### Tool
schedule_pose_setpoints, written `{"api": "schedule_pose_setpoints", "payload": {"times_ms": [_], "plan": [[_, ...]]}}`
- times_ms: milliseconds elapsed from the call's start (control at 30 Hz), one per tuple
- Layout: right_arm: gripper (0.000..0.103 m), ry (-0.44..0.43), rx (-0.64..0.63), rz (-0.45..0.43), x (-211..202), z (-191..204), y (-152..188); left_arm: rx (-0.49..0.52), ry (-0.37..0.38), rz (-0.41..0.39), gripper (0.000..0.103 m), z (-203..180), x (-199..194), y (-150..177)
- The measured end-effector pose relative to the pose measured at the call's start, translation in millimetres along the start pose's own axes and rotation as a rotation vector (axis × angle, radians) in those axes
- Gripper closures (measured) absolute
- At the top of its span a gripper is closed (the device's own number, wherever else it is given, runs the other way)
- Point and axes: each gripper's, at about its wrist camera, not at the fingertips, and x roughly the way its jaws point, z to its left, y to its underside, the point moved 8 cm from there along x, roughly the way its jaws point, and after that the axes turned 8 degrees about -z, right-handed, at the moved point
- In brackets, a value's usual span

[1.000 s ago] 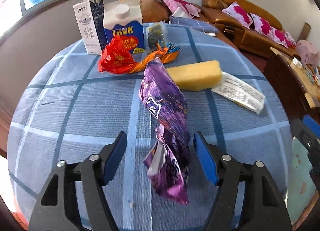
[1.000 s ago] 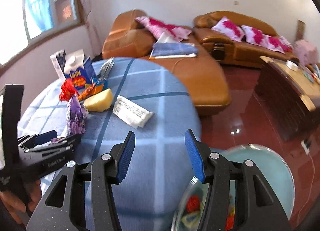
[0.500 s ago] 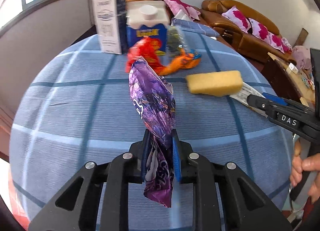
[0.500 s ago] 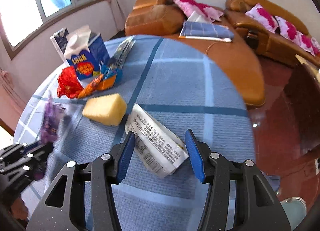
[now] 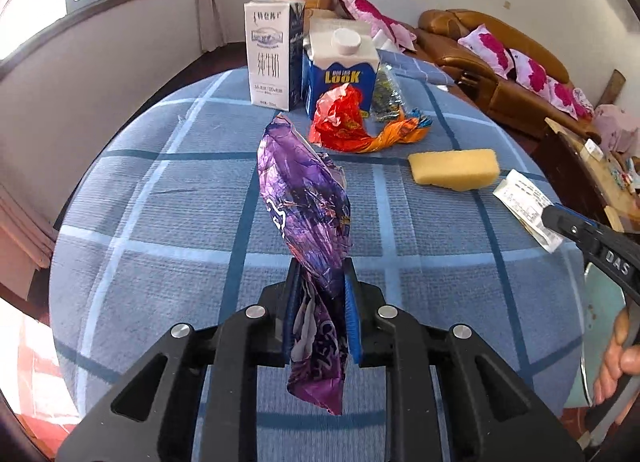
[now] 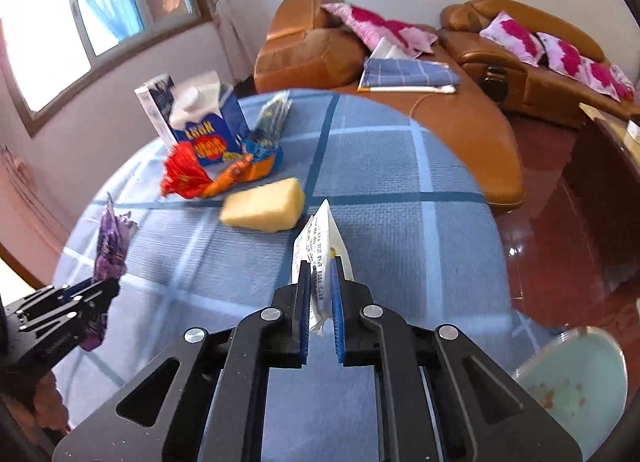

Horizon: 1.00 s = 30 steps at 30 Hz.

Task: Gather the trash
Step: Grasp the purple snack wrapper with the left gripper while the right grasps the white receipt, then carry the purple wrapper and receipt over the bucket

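My left gripper [image 5: 318, 266] is shut on a crumpled purple foil wrapper [image 5: 304, 197], which stands up from the pads above the blue checked tablecloth [image 5: 160, 201]. The right wrist view shows the same wrapper [image 6: 112, 238] at far left, in the left gripper [image 6: 108, 286]. My right gripper [image 6: 322, 266] is closing its jaws on a white printed paper packet [image 6: 318, 234], and both pads press its near end. From the left wrist view, the right gripper [image 5: 552, 213] meets that packet [image 5: 520, 193] at the table's right edge.
A yellow sponge [image 5: 454, 167], a red and orange wrapper [image 5: 344, 121], a clear packet [image 5: 386, 95], a blue carton [image 5: 340, 69] and a white milk carton [image 5: 272, 53] sit at the far side. A pale green bin [image 6: 572, 378] stands on the floor at right, before brown sofas [image 6: 460, 121].
My left gripper shut on the purple wrapper and lifted it off the cloth. My right gripper came over the table to the white packet and closed on it.
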Motion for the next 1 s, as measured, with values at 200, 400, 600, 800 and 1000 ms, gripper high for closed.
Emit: {"api": "schedule_pose_setpoints", "payload": {"times_ms": [200, 400, 600, 800, 1000], "plan": [[0.093, 0.036, 0.009, -0.095, -46, 15, 15, 0.039, 0.012, -0.021, 0.083, -10, -22, 9], [0.093, 0.079, 0.011, -0.186, -89, 26, 29, 0.09, 0.022, -0.033, 0.083, -28, -40, 20], [0.095, 0.062, 0.037, -0.215, -116, 28, 40, 0.127, 0.025, -0.051, 0.083, -43, -61, 29], [0.096, 0.077, 0.03, -0.229, -129, 27, 51, 0.156, 0.019, -0.063, 0.083, -54, -76, 38], [0.097, 0.078, 0.045, -0.241, -137, 24, 59, 0.178, 0.025, -0.074, 0.083, -65, -88, 41]]}}
